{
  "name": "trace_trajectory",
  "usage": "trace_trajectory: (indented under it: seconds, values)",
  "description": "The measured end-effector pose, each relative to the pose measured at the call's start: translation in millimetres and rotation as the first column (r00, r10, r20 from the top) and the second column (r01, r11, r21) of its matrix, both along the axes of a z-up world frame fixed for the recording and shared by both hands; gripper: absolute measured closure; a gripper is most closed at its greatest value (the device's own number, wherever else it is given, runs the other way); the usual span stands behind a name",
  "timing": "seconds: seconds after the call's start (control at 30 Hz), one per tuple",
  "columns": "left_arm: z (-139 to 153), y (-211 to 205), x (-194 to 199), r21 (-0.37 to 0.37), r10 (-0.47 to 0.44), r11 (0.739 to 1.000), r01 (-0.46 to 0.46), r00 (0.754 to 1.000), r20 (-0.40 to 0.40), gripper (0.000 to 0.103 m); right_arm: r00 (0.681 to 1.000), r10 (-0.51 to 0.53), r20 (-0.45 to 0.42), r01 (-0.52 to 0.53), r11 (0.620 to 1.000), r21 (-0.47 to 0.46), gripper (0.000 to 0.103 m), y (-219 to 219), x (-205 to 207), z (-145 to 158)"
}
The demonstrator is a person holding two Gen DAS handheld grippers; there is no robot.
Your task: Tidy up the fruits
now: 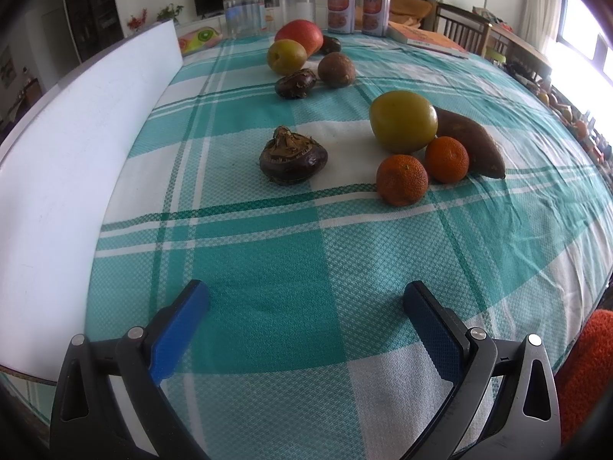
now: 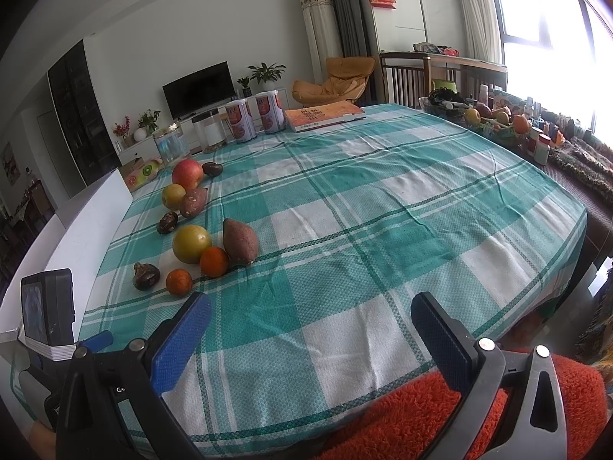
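Note:
Fruit lies in two loose groups on a green checked tablecloth [image 1: 268, 268]. Nearer me are a dark water chestnut [image 1: 293, 157], a yellow-green pear [image 1: 402, 120], two small oranges [image 1: 401, 180] [image 1: 446, 159] and a sweet potato [image 1: 471, 142]. Farther back sit a red apple [image 1: 300, 34], a smaller yellow pear [image 1: 286, 56], a brown round fruit [image 1: 336, 69] and two more dark chestnuts [image 1: 295, 83]. My left gripper [image 1: 306, 299] is open and empty, short of the near group. My right gripper [image 2: 312, 312] is open and empty over the cloth, right of the same fruit [image 2: 191, 243].
A white board [image 1: 76, 134] stands along the table's left edge. Jars [image 1: 243, 11], two cans [image 1: 341, 9] and a book [image 1: 425, 36] line the far side. A cluttered side table [image 2: 517, 130] is at right. An orange fuzzy cushion [image 2: 402, 418] lies at the near edge.

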State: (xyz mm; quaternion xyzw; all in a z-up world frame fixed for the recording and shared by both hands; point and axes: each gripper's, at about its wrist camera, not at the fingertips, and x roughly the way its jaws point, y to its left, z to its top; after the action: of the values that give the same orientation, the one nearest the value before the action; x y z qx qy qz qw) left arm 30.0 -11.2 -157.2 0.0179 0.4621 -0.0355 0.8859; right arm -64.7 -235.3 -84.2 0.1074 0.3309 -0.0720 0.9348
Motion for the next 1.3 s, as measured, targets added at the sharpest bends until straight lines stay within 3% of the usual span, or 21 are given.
trace_trajectory:
  seconds: [1.3]
  values:
    - [0.5,-0.7,-2.4,0.0,-0.02,1.0,0.02,1.0,0.004,0.0,1.0,0.0,0.002,0.0,1.0,0.002,0.0,-1.6,-0.1,-0.1]
